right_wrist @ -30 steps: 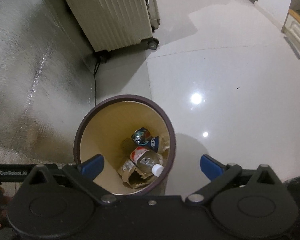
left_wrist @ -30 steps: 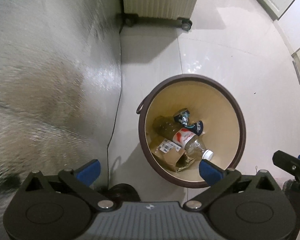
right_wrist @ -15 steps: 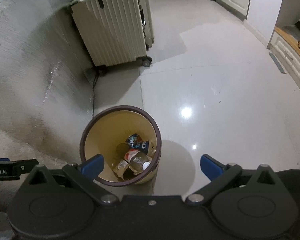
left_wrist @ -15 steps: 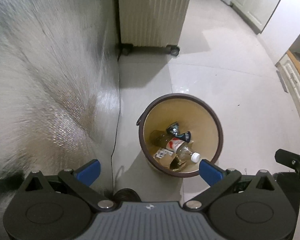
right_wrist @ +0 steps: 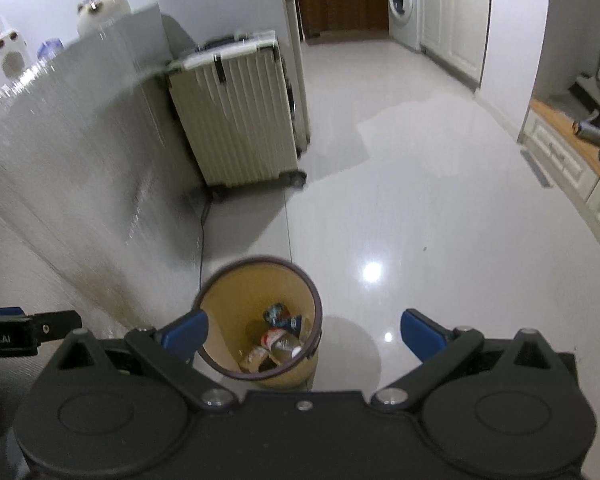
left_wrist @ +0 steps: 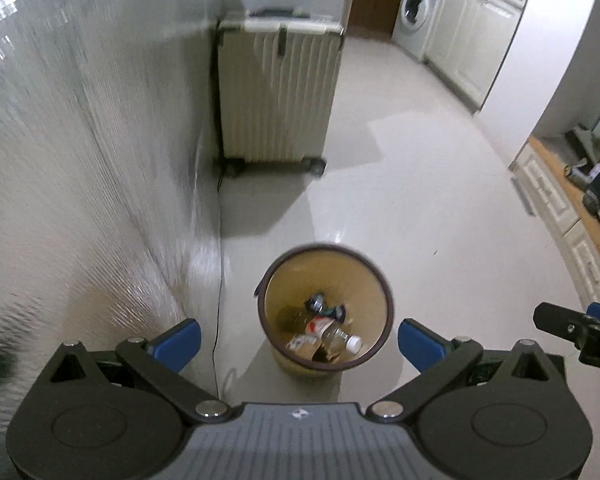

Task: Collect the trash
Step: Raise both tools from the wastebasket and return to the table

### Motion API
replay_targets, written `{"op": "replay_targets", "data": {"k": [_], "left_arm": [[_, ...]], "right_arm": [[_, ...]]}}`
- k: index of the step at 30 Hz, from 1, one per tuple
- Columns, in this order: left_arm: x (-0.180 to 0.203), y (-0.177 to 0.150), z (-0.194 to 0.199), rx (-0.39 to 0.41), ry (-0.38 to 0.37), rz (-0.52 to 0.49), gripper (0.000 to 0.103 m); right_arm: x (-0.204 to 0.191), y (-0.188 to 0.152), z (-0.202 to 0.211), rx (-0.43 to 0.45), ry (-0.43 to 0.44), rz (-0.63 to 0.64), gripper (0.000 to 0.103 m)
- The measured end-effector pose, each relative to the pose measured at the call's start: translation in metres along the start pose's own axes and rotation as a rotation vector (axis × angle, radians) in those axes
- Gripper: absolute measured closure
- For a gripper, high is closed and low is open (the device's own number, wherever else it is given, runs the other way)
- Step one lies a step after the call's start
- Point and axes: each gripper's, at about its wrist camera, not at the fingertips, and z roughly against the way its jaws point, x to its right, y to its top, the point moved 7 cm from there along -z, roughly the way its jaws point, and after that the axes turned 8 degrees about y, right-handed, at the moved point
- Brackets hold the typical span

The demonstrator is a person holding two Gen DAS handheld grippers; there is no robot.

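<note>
Your jaws stand wide apart, empty, on left gripper (left_wrist: 298, 342) and right gripper (right_wrist: 304, 332). Below them stands the trash bin (left_wrist: 384, 292), light and rigid; take its rim. Inside lie a plastic bottle (left_wrist: 334, 330) and crushed can (left_wrist: 315, 302).

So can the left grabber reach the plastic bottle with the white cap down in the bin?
Probably not from here. The left gripper hangs open high above the brown-rimmed bin, and the clear plastic bottle with the white cap lies at the bottom. Nothing covers the opening, so lowering straight in should work.
</note>
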Motion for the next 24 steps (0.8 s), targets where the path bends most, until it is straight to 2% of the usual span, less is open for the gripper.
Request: {"op": "replay_targets", "data": {"k": [14,16,24], "left_arm": [[-0.022,0.032,0.114,0.252,-0.018,0.026,0.000],[-0.025,0.037,0.133,0.284,-0.053,0.027,0.000],[-0.051,0.056,0.194,0.423,0.004,0.038,0.000]], "right_arm": [[-0.044,0.038,0.096,0.197,0.011,0.088,0.000],[-0.053,0.046,0.106,0.227,0.023,0.101,0.000],[-0.098,0.076,0.138,0.322,0.086,0.160,0.000]]}}
